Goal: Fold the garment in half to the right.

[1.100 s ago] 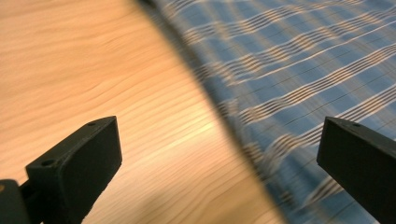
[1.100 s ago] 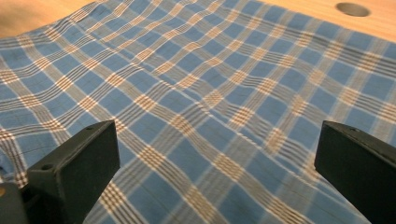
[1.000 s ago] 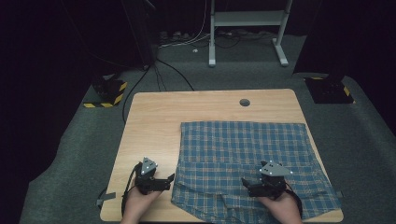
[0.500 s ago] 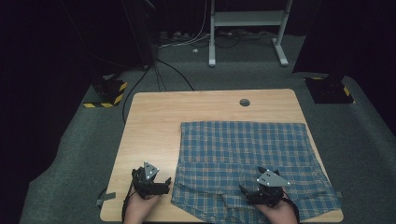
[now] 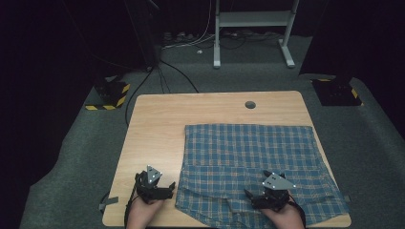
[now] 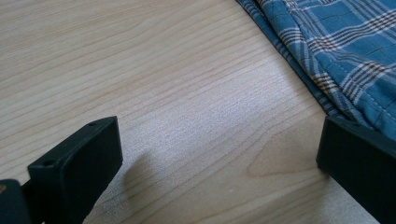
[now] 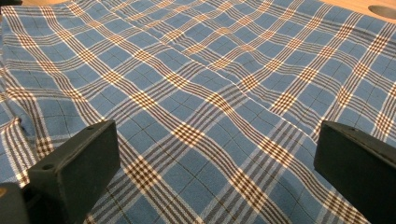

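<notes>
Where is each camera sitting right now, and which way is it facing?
High view: above the near side, looking forward and down on the table; both hands, left gripper and right gripper show.
Left gripper view: low on that gripper, over bare wood toward the plaid cloth edge; own jaws wide apart.
Right gripper view: over the cloth toward the table hole; own jaws wide apart.
All three share the cloth.

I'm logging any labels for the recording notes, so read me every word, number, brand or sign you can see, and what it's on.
None: no readable text on the plaid cloth, the wooden table, the left gripper or the right gripper. The yellow-and-black hazard stripes on the floor blocks are a pattern, with no words.
</notes>
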`<state>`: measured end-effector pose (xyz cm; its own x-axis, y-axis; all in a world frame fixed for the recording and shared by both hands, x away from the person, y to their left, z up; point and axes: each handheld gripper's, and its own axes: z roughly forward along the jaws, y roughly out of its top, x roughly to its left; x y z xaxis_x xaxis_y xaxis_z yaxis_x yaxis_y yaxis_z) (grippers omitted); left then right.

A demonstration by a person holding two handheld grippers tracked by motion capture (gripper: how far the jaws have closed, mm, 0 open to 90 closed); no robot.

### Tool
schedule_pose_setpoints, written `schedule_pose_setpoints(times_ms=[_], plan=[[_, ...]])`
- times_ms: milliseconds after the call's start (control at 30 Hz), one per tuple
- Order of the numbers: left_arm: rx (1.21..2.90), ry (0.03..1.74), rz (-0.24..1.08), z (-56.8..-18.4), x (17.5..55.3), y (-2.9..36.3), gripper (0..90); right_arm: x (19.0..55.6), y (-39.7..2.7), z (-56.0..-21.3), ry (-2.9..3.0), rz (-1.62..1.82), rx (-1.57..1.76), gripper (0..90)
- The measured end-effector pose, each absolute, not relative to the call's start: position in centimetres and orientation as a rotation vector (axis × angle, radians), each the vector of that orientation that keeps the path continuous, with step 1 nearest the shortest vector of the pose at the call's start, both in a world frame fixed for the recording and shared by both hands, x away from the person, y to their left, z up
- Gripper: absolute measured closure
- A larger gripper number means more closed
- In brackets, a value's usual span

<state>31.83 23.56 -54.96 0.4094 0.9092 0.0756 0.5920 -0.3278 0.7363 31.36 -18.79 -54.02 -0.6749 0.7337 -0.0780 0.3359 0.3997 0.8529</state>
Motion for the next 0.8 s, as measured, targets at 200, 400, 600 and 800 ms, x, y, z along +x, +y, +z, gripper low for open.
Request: schedule_pose_setpoints(times_ms=[200, 400, 600, 800], plan=[[2.036, 1.283, 0.638, -54.9, 31.9, 23.6, 0.5, 31.3, -18.8, -54.0, 2.214, 1.210, 0.910, 0.2], [2.018, 1.276, 0.609, -54.6, 31.9, 24.0, 1.5, 31.5, -18.8, -54.1, 2.232, 1.212, 0.911, 0.7], [1.995, 1.258, 0.588, -54.0, 32.4, 24.1, 2.7, 31.3, -18.8, -54.1, 2.232, 1.202, 0.905, 1.0], [1.969, 1.249, 0.535, -52.9, 33.4, 24.5, 2.5, 31.6, -18.8, -54.1, 2.269, 1.200, 0.917, 0.9]])
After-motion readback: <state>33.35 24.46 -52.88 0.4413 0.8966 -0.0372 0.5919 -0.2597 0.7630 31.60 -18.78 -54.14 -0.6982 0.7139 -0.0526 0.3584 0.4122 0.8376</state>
